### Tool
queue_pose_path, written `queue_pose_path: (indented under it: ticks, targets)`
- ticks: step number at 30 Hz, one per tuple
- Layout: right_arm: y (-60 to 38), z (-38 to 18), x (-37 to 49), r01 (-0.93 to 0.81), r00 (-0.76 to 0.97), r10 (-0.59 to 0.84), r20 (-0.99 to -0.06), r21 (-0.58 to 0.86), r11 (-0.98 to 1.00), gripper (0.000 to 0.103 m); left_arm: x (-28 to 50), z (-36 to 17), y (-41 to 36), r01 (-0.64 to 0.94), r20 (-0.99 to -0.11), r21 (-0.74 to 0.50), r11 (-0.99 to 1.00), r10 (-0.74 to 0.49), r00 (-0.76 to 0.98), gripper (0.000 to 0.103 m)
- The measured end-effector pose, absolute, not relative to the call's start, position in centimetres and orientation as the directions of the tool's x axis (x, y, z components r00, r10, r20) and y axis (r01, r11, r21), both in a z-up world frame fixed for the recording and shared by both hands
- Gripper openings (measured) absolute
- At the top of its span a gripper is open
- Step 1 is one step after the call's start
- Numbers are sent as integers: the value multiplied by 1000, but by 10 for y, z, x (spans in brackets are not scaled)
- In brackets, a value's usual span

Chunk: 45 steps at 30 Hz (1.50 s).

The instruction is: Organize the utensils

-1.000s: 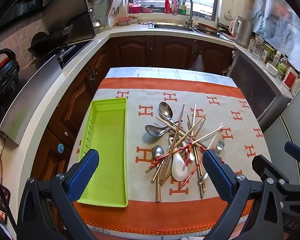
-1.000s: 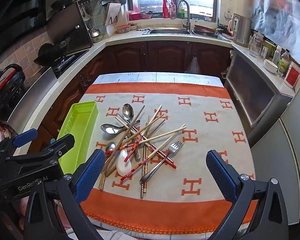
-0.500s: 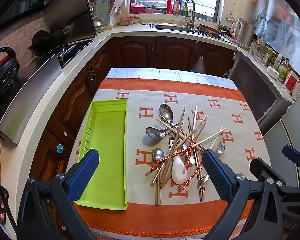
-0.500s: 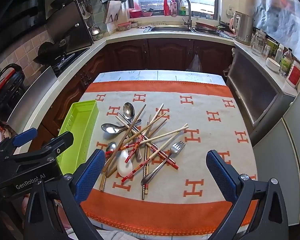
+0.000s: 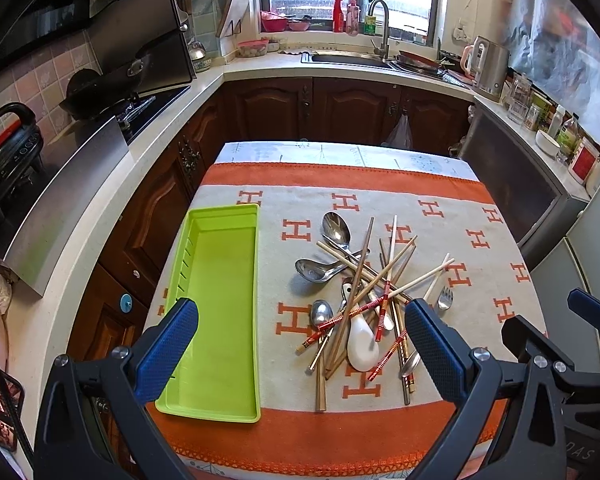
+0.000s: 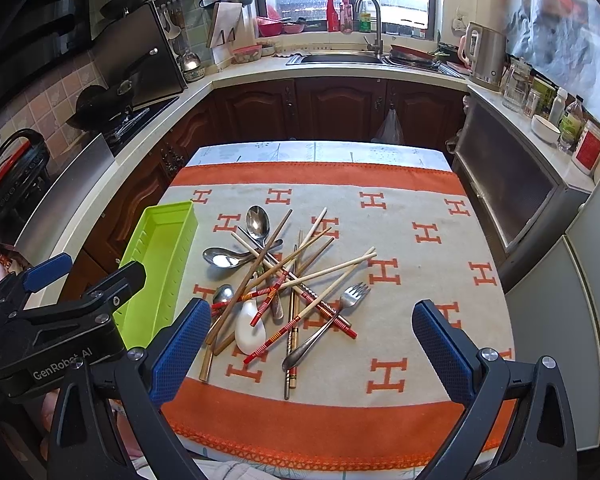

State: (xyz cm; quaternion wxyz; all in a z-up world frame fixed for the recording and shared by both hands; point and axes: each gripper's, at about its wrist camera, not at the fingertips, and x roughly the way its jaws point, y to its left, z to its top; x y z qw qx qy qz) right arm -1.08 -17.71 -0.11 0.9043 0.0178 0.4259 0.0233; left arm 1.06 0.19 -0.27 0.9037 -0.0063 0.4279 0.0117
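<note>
The utensils lay in one tangled pile (image 6: pixel 284 280) near the middle of the table, on the orange & grey cloth (image 6: pixel 400 208) w/ the H pattern. In the pile: wooden chopsticks (image 6: pixel 256 264) crossing every which way, a few red-banded chopsticks (image 6: pixel 328 314), a white ceramic spoon (image 6: pixel 249 328) at the near side under some sticks, a metal fork (image 6: pixel 350 294) on the right edge w/ tines pointing away from me, and 3 metal spoons on the left/far side; the farthest spoon (image 6: pixel 258 220) had its bowl toward the sink. Just left of the pile, apart from it, sat the green tray (image 5: pixel 220 300), long side running away from me, nothing in it; its near end sat on the orange border of the cloth.

My left gripper (image 5: pixel 300 348) hung above the near edge of the table, jaws spread wide, holding nothing, blue pads (image 5: pixel 168 348) either side of the tray's near end & the pile. My right gripper (image 6: pixel 312 350) was beside it, also wide apart & empty, framing the near half of the pile. Neither touched anything.

Beyond the table: dark wood cabinets (image 5: pixel 340 108), a sink (image 5: pixel 348 58) w/ tap under the window, a kettle (image 5: pixel 488 66) on the right counter, a stove (image 5: pixel 148 100) on the left
</note>
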Motion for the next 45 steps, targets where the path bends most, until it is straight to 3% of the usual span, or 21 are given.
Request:
queue_pose_path:
  ticks: [45]
  targets:
    - [-178, -1, -14, -27, 638, 63, -767, 60, 998, 102, 8, -3, 2, -4, -789, -22, 1000, -15, 615, 102]
